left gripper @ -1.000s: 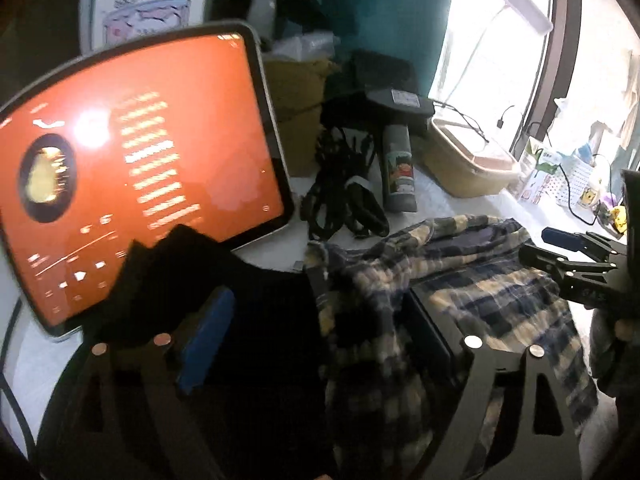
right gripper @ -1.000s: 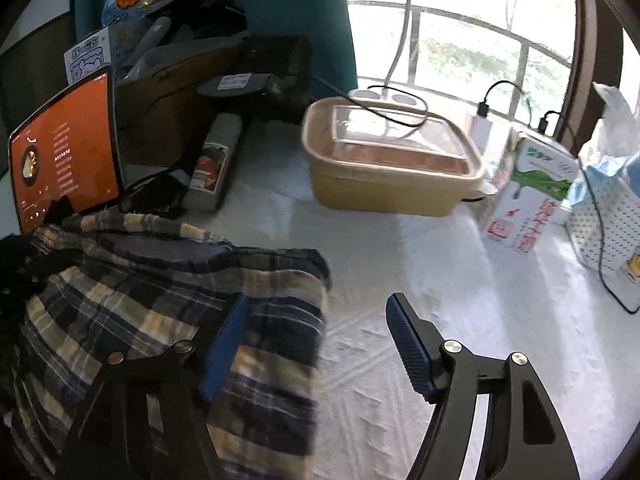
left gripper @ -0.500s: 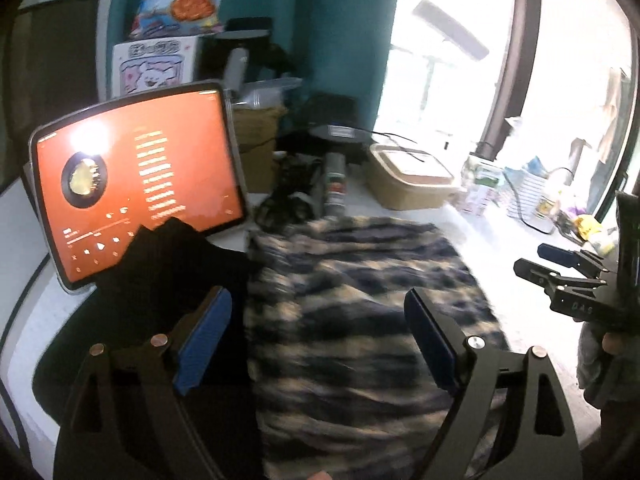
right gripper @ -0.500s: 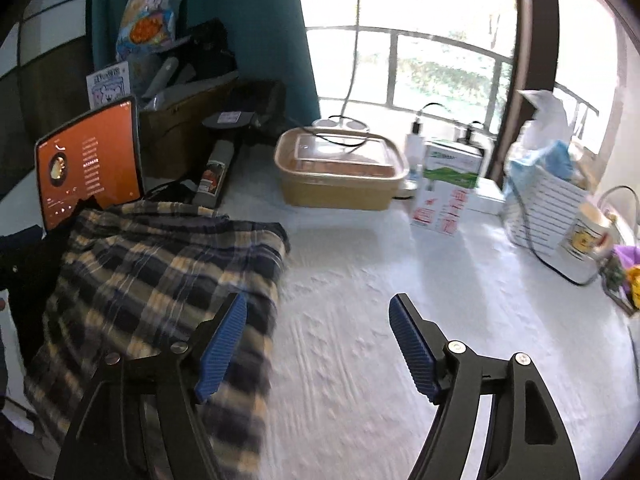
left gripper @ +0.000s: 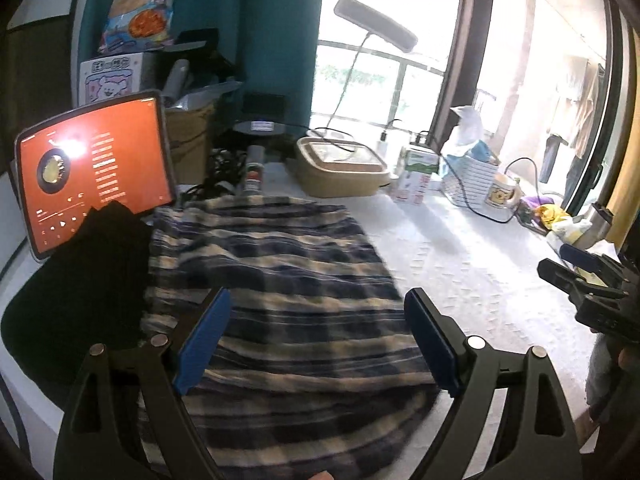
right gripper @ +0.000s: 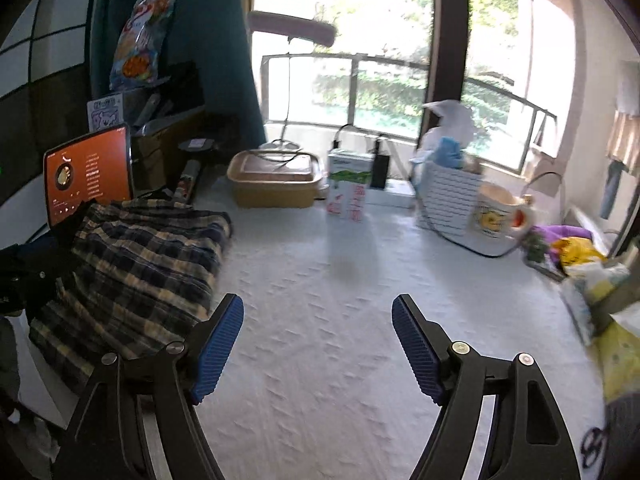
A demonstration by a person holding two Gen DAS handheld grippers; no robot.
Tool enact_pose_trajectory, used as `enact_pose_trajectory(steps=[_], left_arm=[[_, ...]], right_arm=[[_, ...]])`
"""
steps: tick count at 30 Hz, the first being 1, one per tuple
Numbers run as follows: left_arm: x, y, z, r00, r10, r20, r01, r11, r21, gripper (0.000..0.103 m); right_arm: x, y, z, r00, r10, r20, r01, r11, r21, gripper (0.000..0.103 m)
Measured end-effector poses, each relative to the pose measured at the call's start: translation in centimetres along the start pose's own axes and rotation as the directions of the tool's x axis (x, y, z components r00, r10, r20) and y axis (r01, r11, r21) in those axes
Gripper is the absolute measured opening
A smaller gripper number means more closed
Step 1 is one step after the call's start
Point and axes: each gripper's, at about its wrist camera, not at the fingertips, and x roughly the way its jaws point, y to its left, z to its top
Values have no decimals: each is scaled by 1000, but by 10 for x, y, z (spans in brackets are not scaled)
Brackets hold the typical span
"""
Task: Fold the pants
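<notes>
The plaid pants lie folded in a flat rectangle on the white table, blue and cream checked; they also show in the right wrist view at the left. My left gripper is open and empty, raised above the pants' near half. My right gripper is open and empty, above bare table to the right of the pants; it also shows in the left wrist view at the right edge.
A black garment lies left of the pants. An orange-screen tablet stands behind it. A tan lidded box, a carton, a white basket and a mug line the window side of the white table.
Both grippers have pulled back and up, away from the pants. The left gripper has let go of the pants, which now lie flat and folded.
</notes>
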Motion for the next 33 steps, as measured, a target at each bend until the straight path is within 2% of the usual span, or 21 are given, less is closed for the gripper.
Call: enact_pose_trajectory(steps=[7,12,19,23,25,33], left_arm=[[-23,-43,1,998,-14,57,11,998,59,88],[-52,-65,5,991,-10,135,-5,994,110,88],[-91,-78,10,972,-11,234,-25,988,150,88],[-107,-78,11,960,0,279,-44,988,150,100],[-111,-79,11,957,6,292,-52,987,150,101],[-129,-86,7,937,21,348,-78,986,150,101]], right_arm=[[-46,-25,-11,997,-43,65,41,999,24,80],[-77,-33,-14,991,-58,117,54,998,41,81],[-118,-39,-11,977,-81,198,68,995,74,83],[-137,-36,-10,967,-93,237,76,994,82,88],[-146,-34,-10,963,-97,252,79,994,81,91],[-173,-29,-11,950,-121,289,101,992,81,91]])
